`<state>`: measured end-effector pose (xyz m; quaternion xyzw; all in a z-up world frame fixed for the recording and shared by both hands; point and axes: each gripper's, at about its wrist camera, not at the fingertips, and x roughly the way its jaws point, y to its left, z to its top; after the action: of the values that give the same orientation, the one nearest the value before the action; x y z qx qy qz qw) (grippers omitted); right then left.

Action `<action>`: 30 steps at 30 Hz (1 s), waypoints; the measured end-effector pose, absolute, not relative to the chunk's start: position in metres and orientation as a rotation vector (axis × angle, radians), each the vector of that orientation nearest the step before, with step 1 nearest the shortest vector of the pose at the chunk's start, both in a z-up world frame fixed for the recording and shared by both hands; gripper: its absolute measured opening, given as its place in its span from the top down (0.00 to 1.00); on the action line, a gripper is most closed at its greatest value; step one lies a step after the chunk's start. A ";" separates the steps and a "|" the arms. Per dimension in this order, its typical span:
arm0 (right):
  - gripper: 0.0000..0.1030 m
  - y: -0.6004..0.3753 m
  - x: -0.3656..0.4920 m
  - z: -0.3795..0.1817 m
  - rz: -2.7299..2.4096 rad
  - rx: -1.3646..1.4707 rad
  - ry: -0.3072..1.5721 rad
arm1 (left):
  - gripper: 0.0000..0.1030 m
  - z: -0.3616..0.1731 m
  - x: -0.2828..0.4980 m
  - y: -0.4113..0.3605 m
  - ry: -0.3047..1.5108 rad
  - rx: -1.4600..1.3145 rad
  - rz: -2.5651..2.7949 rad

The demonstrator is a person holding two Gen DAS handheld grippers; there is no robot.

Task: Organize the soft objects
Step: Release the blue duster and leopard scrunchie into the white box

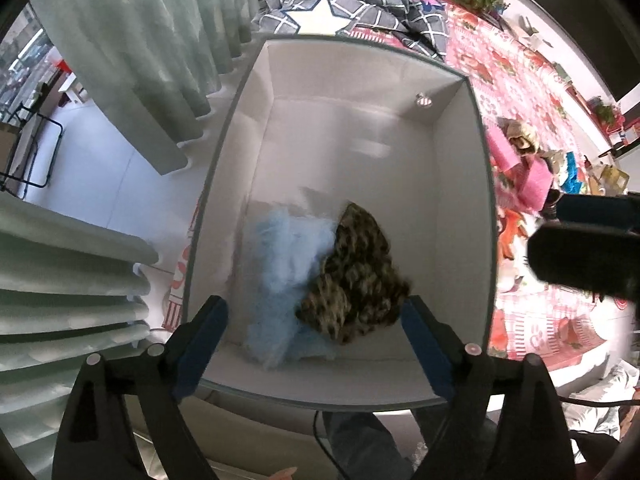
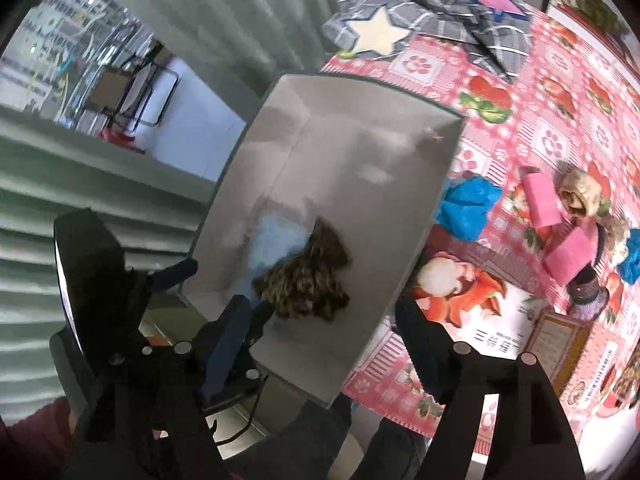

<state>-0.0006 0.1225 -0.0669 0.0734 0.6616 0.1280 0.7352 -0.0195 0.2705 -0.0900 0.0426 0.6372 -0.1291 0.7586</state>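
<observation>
Plainly, left wrist view: the left gripper point(image 1: 314, 344) is seen spread wide over the white storage box point(image 1: 460, 184), with nothing pressed between its blue pads.
Box contents: a pale blue fluffy cloth point(image 1: 280, 272) and a leopard-print cloth point(image 1: 356, 280) are lying at the near end, the leopard piece to the right and partly over the blue one.
Risk, left wrist view: if the fingers are lowered again, the leopard-print cloth could be snagged and dragged back out.
Right wrist view: the right gripper point(image 2: 320, 344) is also held wide apart and empty, its left finger over the box's near edge, its right finger over the pink patterned bedspread point(image 2: 532, 128).
Items left: blue cloths point(image 2: 466, 204), pink rolls point(image 2: 540, 200) and plush pieces point(image 2: 578, 196) are scattered to the right, well apart from the box.
Risk, right wrist view: the two tools are crowded at the near rim, so a knock could be caused; the cluttered pile could make two items be taken at once.
</observation>
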 end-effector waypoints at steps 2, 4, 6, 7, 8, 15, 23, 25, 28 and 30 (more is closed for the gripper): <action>0.26 0.106 0.001 -0.061 0.250 0.198 1.444 | 0.02 -0.084 -0.018 0.267 1.379 0.086 -0.293; 0.26 0.085 0.003 -0.053 0.214 0.242 1.427 | 0.00 -0.078 -0.015 0.261 1.359 0.094 -0.308; 0.26 0.068 0.006 -0.047 0.178 0.272 1.414 | 0.00 -0.077 -0.011 0.251 1.352 0.126 -0.320; 0.26 0.058 0.008 -0.043 0.156 0.290 1.406 | 0.00 -0.079 -0.007 0.245 1.355 0.154 -0.321; 0.26 0.047 0.011 -0.041 0.130 0.305 1.401 | 0.00 -0.083 -0.004 0.241 1.362 0.172 -0.319; 0.17 0.000 0.032 -0.046 -0.030 0.345 1.414 | 0.00 -0.129 0.011 0.235 1.460 0.210 -0.297; 0.17 -0.026 0.063 -0.103 -0.147 0.396 1.523 | 0.00 -0.168 -0.006 0.270 1.555 0.170 -0.194; 0.17 -0.028 0.069 -0.119 -0.165 0.393 1.555 | 0.00 -0.169 -0.015 0.268 1.533 0.217 -0.211; 0.18 -0.027 0.080 -0.145 -0.192 0.396 1.609 | 0.00 -0.169 -0.021 0.266 1.506 0.231 -0.211; 0.18 -0.028 0.086 -0.160 -0.202 0.413 1.637 | 0.00 -0.169 -0.025 0.266 1.497 0.230 -0.209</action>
<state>0.0858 -0.0276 -0.1599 0.1826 0.7233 -0.0895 0.6599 -0.0251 0.2662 -0.1687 0.1040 0.6778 -0.0946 0.7217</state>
